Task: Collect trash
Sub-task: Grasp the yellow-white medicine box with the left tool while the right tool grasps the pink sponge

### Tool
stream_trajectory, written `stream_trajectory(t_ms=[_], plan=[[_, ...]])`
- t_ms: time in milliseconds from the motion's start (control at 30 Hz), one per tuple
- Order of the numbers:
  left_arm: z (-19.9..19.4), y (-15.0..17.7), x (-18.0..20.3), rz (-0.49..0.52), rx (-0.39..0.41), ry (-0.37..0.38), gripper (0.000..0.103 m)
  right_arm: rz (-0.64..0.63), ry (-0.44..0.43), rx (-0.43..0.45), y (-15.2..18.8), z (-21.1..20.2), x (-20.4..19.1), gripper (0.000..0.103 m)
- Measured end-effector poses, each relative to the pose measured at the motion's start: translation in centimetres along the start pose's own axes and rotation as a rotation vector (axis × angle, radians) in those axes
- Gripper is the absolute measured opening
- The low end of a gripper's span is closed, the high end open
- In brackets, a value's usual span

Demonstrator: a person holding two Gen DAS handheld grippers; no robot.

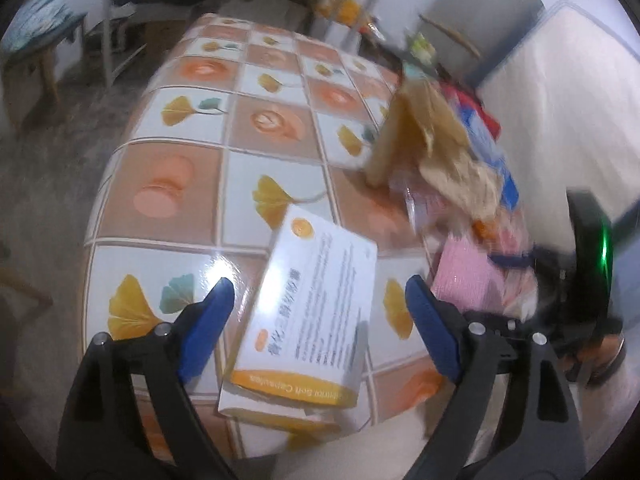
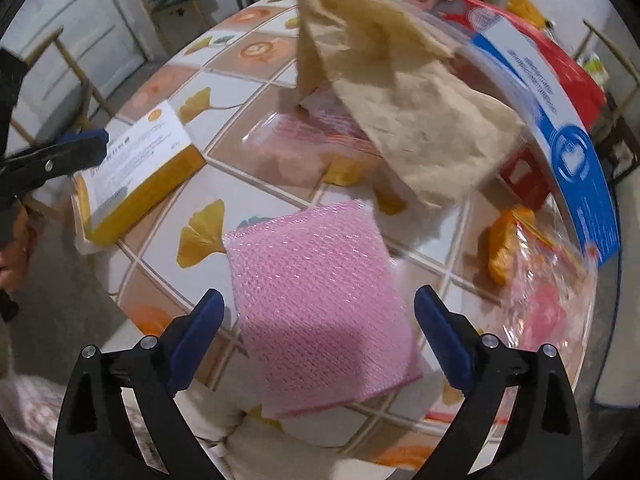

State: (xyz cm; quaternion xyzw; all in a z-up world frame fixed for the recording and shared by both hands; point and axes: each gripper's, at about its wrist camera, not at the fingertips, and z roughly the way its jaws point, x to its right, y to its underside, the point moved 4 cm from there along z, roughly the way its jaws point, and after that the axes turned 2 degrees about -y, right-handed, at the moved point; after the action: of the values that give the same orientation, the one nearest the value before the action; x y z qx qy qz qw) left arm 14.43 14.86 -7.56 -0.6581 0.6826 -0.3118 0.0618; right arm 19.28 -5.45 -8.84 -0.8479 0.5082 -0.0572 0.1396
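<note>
Broadly, the tabletop [image 1: 188,184] carries a glossy cloth of squares printed with yellow leaves and orange cups, and the trash lies across it.

Toward 1 o'clock in the right wrist view a long red-and-blue package [image 2: 560,92] runs along the far edge of the pile, its print too blurred to read. Leaning against it, a crumpled brown paper bag [image 2: 400,92] stands tented at 12 o'clock, covering part of a clear plastic wrapper [image 2: 288,136] beneath.

Nearer, at centre, a pink mesh pad [image 2: 320,300] lies flat, its near corner hanging past the tabletop's edge. It sits directly ahead of the right hand-held gripper [image 2: 320,340], whose blue-tipped jaws are spread wide on either side of it, touching nothing.

At 9 o'clock in that view a white and yellow medicine box [image 2: 136,176] rests near the tabletop's edge, atop what looks like a second, similar box. In the left wrist view the same box [image 1: 312,312] fills the middle, between the spread jaws of the left hand-held gripper [image 1: 320,316]; neither jaw touches it.

At 3 o'clock in the right wrist view lies crinkled clear film [image 2: 548,300] with a small orange scrap [image 2: 504,248] beside it.
</note>
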Motion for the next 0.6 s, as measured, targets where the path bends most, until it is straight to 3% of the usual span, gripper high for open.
stream_trajectory(t_ms=[100,333,400,600], plan=[[1.0,0.5,0.4,0.050,-0.040,-0.037,0.083,-0.018,0.028,-0.007,-0.3,0.6,-0.2,0.093],[2.9,1.0,0.9,0.109,-0.102,-0.159,0.082,0.029,0.006,-0.011,-0.8,1.4,-0.3,0.091],[3.2,1.1,0.8,0.080,-0.121,-0.170,0.075,0.068,0.022,-0.015,-0.7,1.5,0.0,0.088],[3.1,1.9,1.7,-0.038,-0.123,-0.107,0.075,0.199,-0.007,-0.009,0.7,0.5,1.7,0.086]])
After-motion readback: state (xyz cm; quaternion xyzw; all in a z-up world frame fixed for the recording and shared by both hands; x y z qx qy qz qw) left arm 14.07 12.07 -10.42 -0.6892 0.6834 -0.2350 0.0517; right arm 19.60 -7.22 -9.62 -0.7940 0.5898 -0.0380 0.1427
